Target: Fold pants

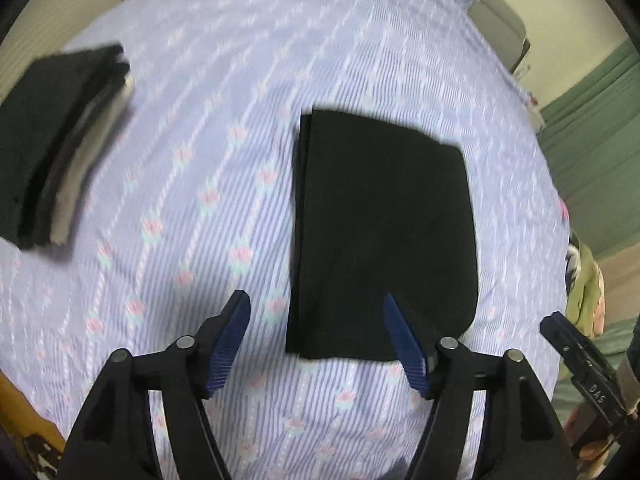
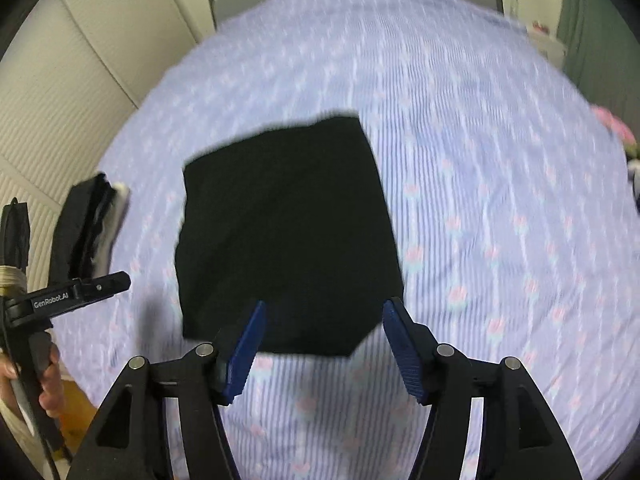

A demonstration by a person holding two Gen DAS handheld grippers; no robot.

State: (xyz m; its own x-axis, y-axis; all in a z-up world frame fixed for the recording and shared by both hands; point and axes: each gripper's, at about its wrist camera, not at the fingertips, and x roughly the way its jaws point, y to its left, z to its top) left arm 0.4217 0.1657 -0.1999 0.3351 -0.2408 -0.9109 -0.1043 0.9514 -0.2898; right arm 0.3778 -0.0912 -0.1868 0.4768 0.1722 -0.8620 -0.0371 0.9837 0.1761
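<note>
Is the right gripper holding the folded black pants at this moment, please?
No, the right gripper hangs open above the folded black pants, which lie flat on the striped bedsheet, nothing between its jaws.

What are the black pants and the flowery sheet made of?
Pants: probably soft matte knit cloth, since they lie flat and show no shine. Sheet: likely thin woven cotton, printed with stripes and pink flowers. Blur hides the weave.
</note>
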